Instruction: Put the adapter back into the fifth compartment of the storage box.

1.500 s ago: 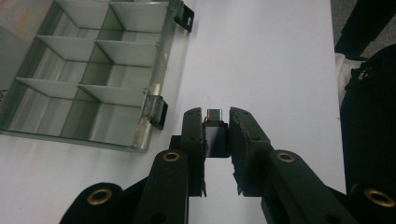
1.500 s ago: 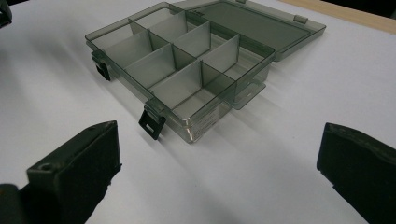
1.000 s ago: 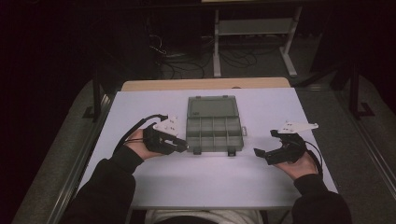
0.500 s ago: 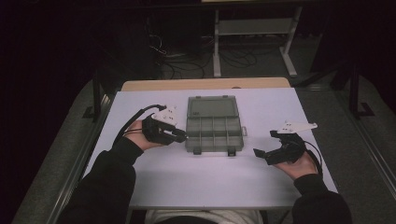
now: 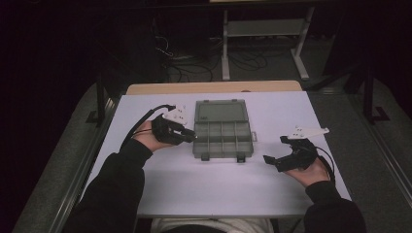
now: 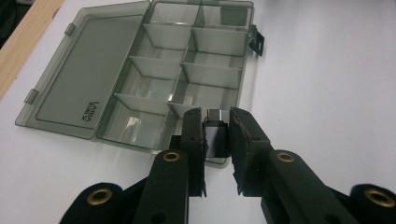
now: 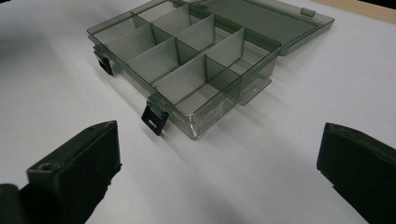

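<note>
Organiser box (image 5: 223, 134): smoky clear plastic, mid-surface, lid (image 5: 220, 110) folded flat toward the far edge; long axis runs left to right, black latches (image 7: 154, 120) face the person.
Left gripper (image 6: 216, 135): at the box's left end, fingers (image 6: 193, 135) pinching a small dark block (image 6: 215, 138) just over the box's nearest wall.
Right gripper (image 7: 219, 172): well right of the box, fingers (image 7: 77, 172) spread wide, nothing between them.
Surface (image 5: 204, 189): white, bare around the box.
Beyond: wooden edge (image 5: 214, 87), floor cables (image 5: 243, 60).

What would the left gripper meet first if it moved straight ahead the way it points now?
Probably the near side wall of the open compartment box. The left gripper, shut on a small dark block, points at the box's nearest compartments; the exact gap is unclear.
</note>
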Motion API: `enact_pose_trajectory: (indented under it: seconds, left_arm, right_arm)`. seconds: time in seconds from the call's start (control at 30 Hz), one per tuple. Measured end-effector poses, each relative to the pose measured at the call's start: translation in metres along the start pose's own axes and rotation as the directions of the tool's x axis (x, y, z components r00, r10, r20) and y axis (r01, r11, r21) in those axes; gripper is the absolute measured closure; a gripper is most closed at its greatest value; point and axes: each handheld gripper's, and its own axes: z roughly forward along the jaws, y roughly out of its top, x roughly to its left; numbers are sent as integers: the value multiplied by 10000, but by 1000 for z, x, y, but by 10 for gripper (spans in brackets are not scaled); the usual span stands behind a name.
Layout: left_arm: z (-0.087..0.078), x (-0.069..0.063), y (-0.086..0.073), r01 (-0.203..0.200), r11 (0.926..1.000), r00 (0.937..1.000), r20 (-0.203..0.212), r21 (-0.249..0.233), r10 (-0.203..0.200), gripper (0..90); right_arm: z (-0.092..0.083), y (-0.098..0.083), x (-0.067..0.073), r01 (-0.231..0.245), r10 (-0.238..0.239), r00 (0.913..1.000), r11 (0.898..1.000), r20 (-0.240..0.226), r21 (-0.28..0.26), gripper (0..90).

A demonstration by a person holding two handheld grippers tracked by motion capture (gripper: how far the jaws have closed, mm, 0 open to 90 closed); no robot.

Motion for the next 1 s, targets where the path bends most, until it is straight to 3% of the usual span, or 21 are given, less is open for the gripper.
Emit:
enact_pose_trajectory:
  seconds: [0.57,1.0]
  left_arm:
    - [17,5,3,16,9996,10000,29,268,-17,764]
    - [41,6,6,-153,9984,9997,212,538,141,764]
  right_arm:
    - [0,0,0,1,-1,10000,10000,-47,1,0]
    - [1,0,0,-33,34,10000,10000,-61,62,0]
